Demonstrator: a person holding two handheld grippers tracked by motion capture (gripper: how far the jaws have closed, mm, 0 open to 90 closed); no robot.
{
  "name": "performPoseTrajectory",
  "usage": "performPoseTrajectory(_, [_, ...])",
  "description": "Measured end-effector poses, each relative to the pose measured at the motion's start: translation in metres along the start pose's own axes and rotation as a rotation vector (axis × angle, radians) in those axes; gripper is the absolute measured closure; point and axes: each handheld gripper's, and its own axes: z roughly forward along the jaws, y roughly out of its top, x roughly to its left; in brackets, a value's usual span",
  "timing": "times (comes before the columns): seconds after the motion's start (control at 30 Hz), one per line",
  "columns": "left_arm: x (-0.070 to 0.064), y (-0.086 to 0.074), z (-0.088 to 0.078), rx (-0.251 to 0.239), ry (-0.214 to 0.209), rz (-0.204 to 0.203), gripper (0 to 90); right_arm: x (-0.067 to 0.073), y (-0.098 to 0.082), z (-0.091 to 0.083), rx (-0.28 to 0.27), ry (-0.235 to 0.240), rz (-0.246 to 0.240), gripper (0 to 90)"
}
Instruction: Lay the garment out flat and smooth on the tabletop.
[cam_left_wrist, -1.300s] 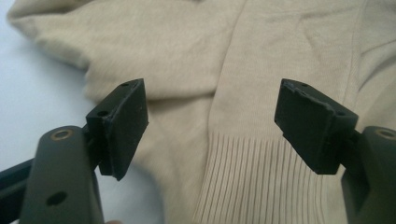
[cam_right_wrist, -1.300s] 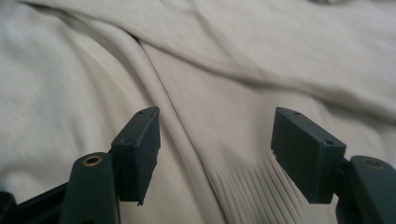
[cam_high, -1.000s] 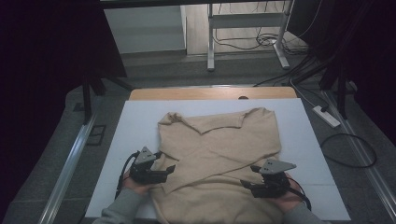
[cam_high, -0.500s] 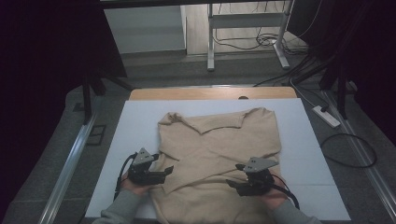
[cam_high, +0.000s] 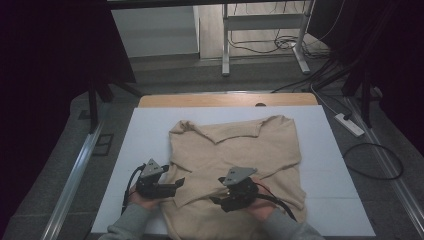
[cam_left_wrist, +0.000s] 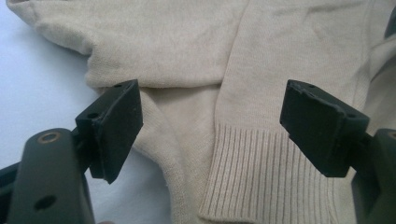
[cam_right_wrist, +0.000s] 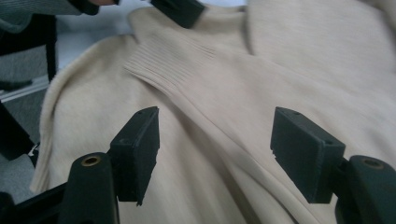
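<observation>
On the white table (cam_high: 330, 150) my beige sweater (cam_high: 240, 150) lies flat, sleeves folded across its front. My left gripper (cam_high: 176, 184) sits at the sweater's near left edge, jaws apart over the ribbed cuff (cam_left_wrist: 252, 177). My right gripper (cam_high: 216, 201) hovers above the sweater's near middle, jaws spread, holding nothing.

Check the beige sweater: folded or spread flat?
Partly folded. On the beige sweater, both sleeves are crossed over the chest, one ribbed cuff lying on the body; the body itself lies full length on the white table.
</observation>
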Motion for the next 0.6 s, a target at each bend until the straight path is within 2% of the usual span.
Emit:
performPoseTrajectory(0.2, [0.002,-0.001,-0.002,-0.005,0.002,-0.003,21.2,0.017,0.013,0.031,0.051,0.024,-0.083,32.7])
performPoseTrajectory(0.27, [0.004,0.000,-0.003,-0.013,0.003,-0.011,21.3,0.019,0.014,0.040,0.069,0.033,-0.090,32.7])
performPoseTrajectory(0.43, [0.006,-0.001,-0.003,-0.012,0.003,-0.020,21.3,0.019,0.013,0.059,0.113,-0.008,-0.121,32.9])
performPoseTrajectory(0.47, [0.006,-0.001,-0.002,-0.010,0.003,-0.021,21.3,0.019,0.013,0.062,0.119,-0.015,-0.125,33.9])
performPoseTrajectory(0.53, [0.005,-0.001,-0.001,-0.006,0.001,-0.016,21.3,0.019,0.013,0.066,0.129,-0.040,-0.140,42.5])
performPoseTrajectory(0.6, [0.004,-0.001,-0.001,-0.005,-0.001,-0.013,21.3,0.017,0.015,0.066,0.119,-0.042,-0.111,51.3])
